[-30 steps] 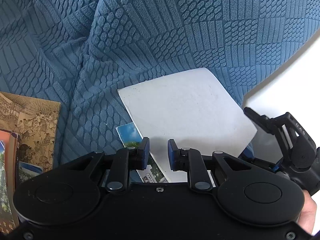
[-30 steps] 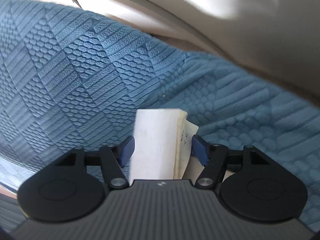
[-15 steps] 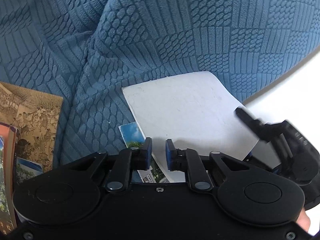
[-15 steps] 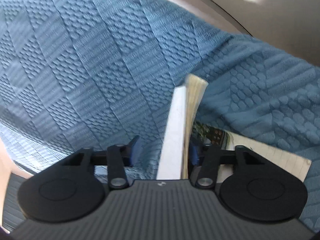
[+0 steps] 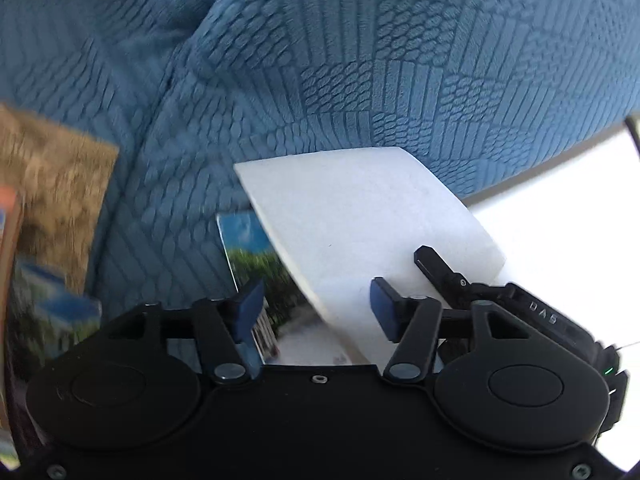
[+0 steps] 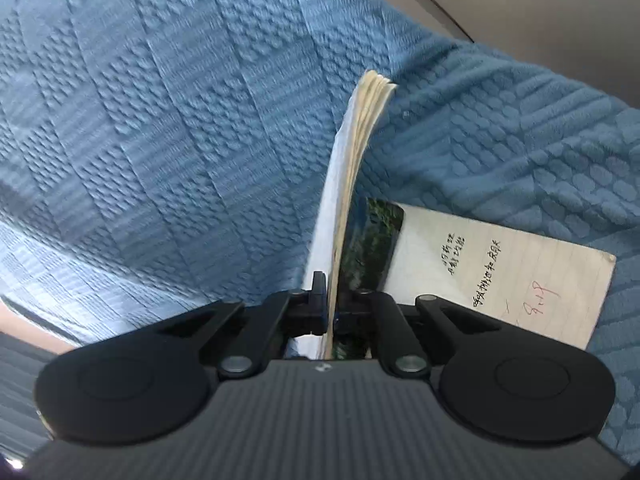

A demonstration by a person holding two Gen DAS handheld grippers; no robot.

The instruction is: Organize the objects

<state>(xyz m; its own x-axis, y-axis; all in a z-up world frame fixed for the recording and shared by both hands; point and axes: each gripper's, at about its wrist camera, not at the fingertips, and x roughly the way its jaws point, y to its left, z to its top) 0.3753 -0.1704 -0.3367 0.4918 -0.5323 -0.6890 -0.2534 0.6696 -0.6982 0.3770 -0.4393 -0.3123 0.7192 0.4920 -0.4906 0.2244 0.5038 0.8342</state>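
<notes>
My right gripper (image 6: 329,304) is shut on the white cover and first pages of a notebook (image 6: 352,184), holding them lifted edge-on. Under them lie a photo card (image 6: 374,248) and a lined, handwritten page (image 6: 500,276). In the left wrist view the raised white cover (image 5: 360,224) tilts over a photo card (image 5: 256,256) on the blue textured sofa (image 5: 360,60). My left gripper (image 5: 316,308) is open and empty just before the cover's lower edge. The right gripper (image 5: 460,284) shows at its right corner.
A brown illustrated book (image 5: 52,176) and other colourful booklets (image 5: 44,312) lie at the left, blurred. A white surface (image 5: 568,220) lies beyond the sofa's right edge. A pale wall (image 6: 540,12) rises behind the sofa.
My right gripper closed on the notebook cover and lifted it, exposing the handwritten page and photo card. My left gripper opened from nearly shut and shifted slightly.
</notes>
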